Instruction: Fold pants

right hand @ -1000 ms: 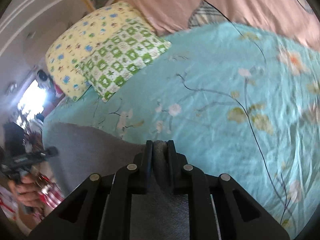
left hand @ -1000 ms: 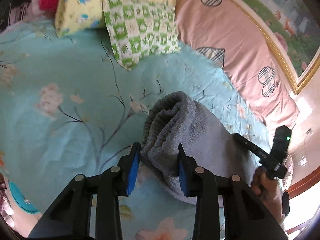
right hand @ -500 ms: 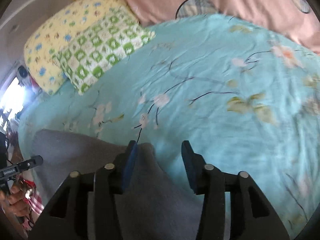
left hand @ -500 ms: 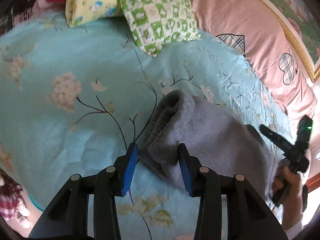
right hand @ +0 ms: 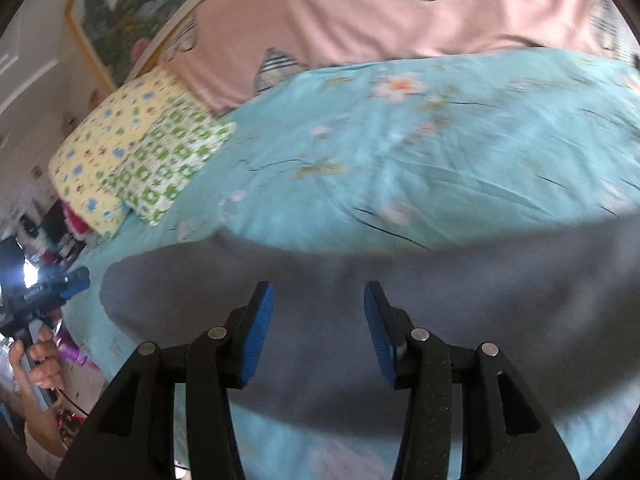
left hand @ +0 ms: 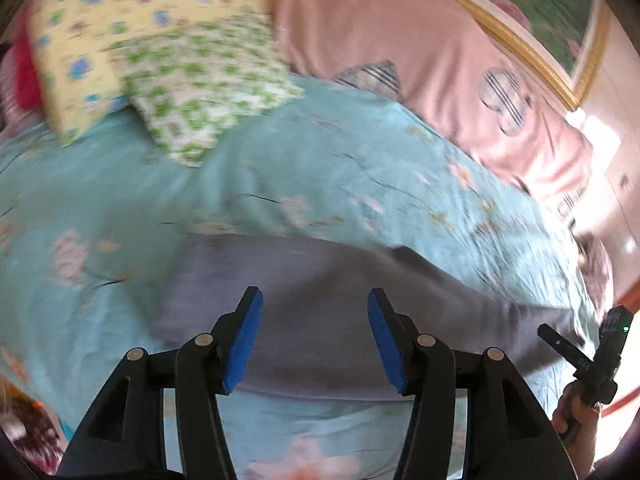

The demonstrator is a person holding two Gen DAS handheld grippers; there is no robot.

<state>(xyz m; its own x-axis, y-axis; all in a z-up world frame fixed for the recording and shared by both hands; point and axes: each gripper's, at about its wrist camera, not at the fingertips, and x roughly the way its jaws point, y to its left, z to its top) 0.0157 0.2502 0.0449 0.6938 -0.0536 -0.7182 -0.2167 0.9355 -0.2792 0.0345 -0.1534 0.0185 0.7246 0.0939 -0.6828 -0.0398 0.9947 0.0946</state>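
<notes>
Under both hand-held grippers we've got the gray pants [left hand: 320, 292] lying flat as a wide band across the turquoise floral bedspread [left hand: 360, 168]. Our left hand-held gripper [left hand: 314, 336] is released, its 2 blue pads [left hand: 245, 340] spread wide with only pants fabric showing in the gap below, nothing pinched. Same story on the other side: our right hand-held gripper [right hand: 318, 328] hangs over the cloth with its jaws parted, gripping nothing, and the pants [right hand: 440, 300] run off to its right and back to its left.

Ahead and left of the left hand-held gripper sit a yellow patterned pillow [left hand: 100, 24] and a green checked pillow [left hand: 200, 92], touching each other. Beyond them a pink sheet with plaid hearts [left hand: 400, 40] covers the far side. Both views are motion-blurred, so we can't tell the pants' fold lines.
</notes>
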